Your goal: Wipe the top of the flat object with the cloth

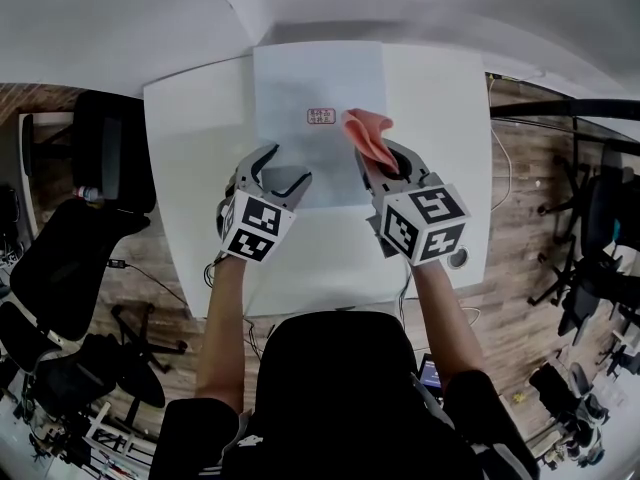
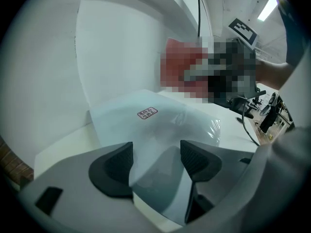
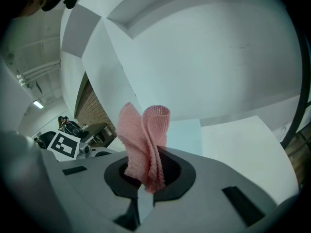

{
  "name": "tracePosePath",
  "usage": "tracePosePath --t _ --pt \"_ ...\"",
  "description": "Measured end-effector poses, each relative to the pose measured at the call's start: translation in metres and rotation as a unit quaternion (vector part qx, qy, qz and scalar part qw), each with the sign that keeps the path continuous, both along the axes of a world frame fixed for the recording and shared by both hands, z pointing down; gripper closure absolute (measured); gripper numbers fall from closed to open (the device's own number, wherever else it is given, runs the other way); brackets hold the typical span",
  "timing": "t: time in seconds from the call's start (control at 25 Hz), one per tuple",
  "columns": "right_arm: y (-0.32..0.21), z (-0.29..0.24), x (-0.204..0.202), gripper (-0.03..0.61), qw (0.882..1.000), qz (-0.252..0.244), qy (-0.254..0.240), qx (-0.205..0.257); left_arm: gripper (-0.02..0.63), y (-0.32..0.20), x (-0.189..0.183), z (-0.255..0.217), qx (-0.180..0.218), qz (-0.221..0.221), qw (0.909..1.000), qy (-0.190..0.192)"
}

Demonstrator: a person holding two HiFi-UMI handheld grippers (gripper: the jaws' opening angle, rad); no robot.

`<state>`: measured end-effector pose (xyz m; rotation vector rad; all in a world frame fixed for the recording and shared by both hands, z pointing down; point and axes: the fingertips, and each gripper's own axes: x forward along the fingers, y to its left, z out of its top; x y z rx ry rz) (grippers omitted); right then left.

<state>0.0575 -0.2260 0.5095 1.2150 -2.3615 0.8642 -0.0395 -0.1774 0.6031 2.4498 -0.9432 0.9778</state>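
Right tongs (image 3: 145, 181) clench a pink knitted cloth (image 3: 146, 135), left tongs (image 2: 155, 161) gape over the pale flat sheet (image 2: 121, 125) whose red-bordered label (image 2: 147, 113) is unreadable.

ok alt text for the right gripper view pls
The right tongs are shut on a folded pink cloth that stands up from between them. Behind it, a pale flat sheet lies on a white table, with a white wall beyond.
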Motion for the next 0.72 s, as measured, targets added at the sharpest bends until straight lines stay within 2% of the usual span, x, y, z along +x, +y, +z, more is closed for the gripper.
tracePosePath --t 0.36,0.72 --pt "-0.001 0.013 0.009 0.534 0.999 -0.002 0.031 -0.008 0.313 0.001 0.0 0.0 0.005 0.006 1.0 0.003" --pt "-0.026 0.031 0.025 0.534 0.993 -0.015 0.114 0.003 0.313 0.001 -0.001 0.0 0.009 0.007 0.9999 0.005"
